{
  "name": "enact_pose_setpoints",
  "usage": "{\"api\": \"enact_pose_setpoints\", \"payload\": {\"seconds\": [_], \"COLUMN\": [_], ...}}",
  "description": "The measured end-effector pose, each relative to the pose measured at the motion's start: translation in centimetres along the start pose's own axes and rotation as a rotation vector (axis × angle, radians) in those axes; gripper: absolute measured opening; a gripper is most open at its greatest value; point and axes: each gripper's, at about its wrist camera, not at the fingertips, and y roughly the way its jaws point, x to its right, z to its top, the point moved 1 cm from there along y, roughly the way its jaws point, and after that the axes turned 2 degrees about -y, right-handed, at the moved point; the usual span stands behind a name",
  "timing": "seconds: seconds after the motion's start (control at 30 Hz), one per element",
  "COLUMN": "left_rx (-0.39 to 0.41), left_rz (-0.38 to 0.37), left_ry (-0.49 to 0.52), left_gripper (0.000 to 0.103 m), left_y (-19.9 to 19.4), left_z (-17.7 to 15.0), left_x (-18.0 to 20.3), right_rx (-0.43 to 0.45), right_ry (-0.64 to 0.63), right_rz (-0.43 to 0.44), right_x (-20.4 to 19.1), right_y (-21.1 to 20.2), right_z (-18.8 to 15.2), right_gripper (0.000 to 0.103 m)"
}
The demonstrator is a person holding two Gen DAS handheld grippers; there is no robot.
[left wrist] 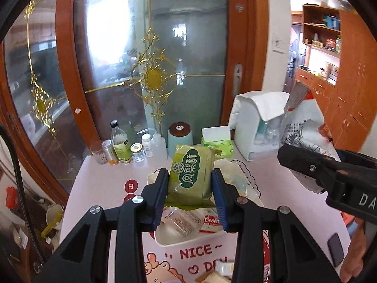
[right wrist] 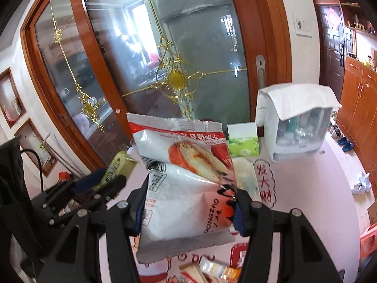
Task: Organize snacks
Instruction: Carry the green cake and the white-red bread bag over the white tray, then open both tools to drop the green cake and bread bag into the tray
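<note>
Snacks are in both grippers: the left gripper is clamped on a green pastry packet, lifted above a white tray of wrapped snacks on the pink table. The right gripper grasps a white and red bread bag, probably clear of the table too.
</note>
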Motion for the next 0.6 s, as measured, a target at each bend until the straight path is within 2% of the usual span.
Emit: {"api": "enact_pose_setpoints", "payload": {"seconds": [0.17,0.6], "left_rx": [-0.077,-0.296], "left_rz": [0.045,0.122], "left_ry": [-0.052,-0.153], "left_gripper": [0.036,0.036], "left_y": [4.5,15.6], "left_z": [-0.2,-4.9], "left_x": [-0.3,-2.7], "right_rx": [-0.013,-0.228], "right_ry": [-0.009,0.06], "right_rz": [-0.043,-0.047], "right_x": [0.7,4.7], "right_y": [3.5,15.8], "right_z": [1.2,-1.8], "right_gripper": [0.057,0.059]}}
